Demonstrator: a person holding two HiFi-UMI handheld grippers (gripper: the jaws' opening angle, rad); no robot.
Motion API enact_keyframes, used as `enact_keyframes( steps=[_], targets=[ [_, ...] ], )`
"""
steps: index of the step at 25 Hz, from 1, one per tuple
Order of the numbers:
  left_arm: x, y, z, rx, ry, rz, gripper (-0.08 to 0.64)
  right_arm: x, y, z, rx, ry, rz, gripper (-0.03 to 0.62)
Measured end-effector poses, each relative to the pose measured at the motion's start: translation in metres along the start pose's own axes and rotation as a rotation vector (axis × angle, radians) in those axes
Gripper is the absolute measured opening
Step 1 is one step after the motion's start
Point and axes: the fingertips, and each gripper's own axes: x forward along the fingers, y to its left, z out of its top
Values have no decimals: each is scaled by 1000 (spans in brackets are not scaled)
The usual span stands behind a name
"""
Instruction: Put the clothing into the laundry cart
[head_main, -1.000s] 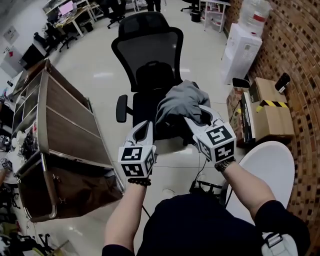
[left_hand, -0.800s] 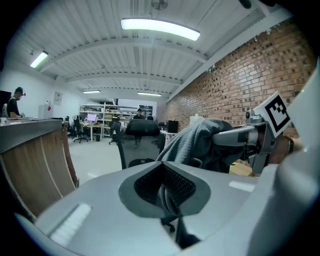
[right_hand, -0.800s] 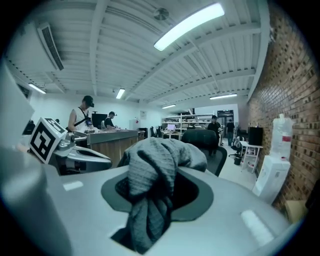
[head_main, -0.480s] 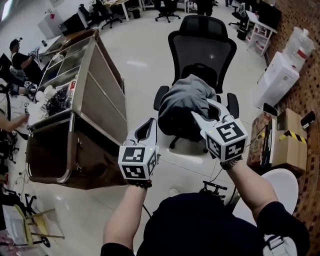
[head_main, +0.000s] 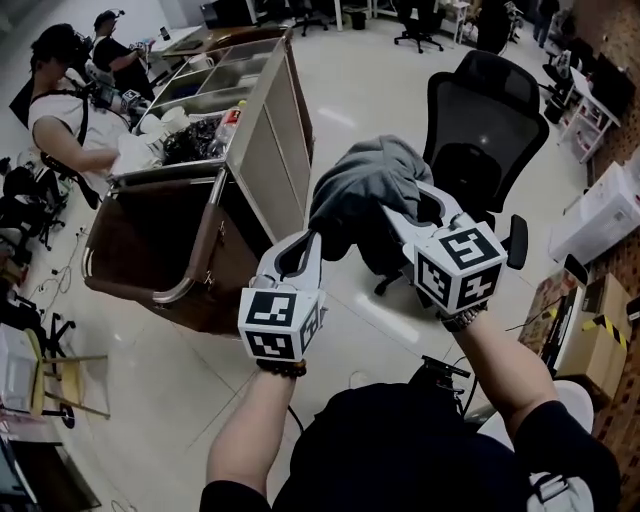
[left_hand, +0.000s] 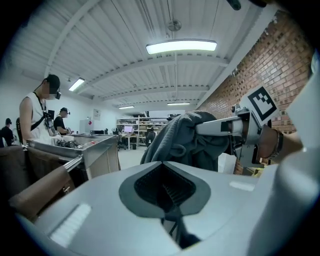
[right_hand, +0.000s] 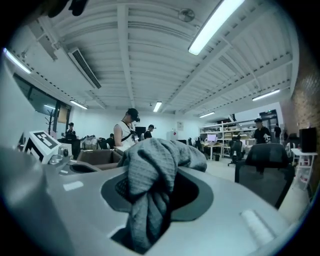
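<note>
A grey garment (head_main: 365, 185) hangs bunched in the air, with my right gripper (head_main: 395, 215) shut on it. In the right gripper view the cloth (right_hand: 150, 170) fills the gap between the jaws and droops down. My left gripper (head_main: 305, 245) is just left of it, shut, with nothing between its jaws. From the left gripper view the garment (left_hand: 185, 140) and the right gripper (left_hand: 220, 127) are close ahead. The laundry cart (head_main: 200, 270), a brown bag on a metal frame, stands ahead to the left, below the garment's height.
The cart's far end holds metal trays with loose items (head_main: 195, 135). Two people (head_main: 70, 110) stand by it at upper left. A black office chair (head_main: 500, 130) is at right, cardboard boxes (head_main: 590, 340) at far right, a folding stool (head_main: 50, 385) at lower left.
The view has swung left: the cart has come from the left edge to the middle left and the chair has gone right. The right gripper keeps its hold on the garment.
</note>
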Motion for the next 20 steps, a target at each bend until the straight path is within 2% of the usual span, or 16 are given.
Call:
enact_keyframes(
  steps=[6, 12, 16, 20],
  targets=[
    [-41, 34, 20, 3, -4, 123, 3, 40, 50, 38, 4, -20, 137, 143],
    [-86, 76, 40, 10, -17, 225, 3, 83, 95, 80, 22, -50, 215, 143],
    [-113, 83, 36, 13, -33, 305, 3, 94, 120, 97, 26, -86, 269, 143],
    [-149, 111, 35, 11, -44, 374, 3, 123, 168, 110, 20, -99, 320, 143]
  ],
)
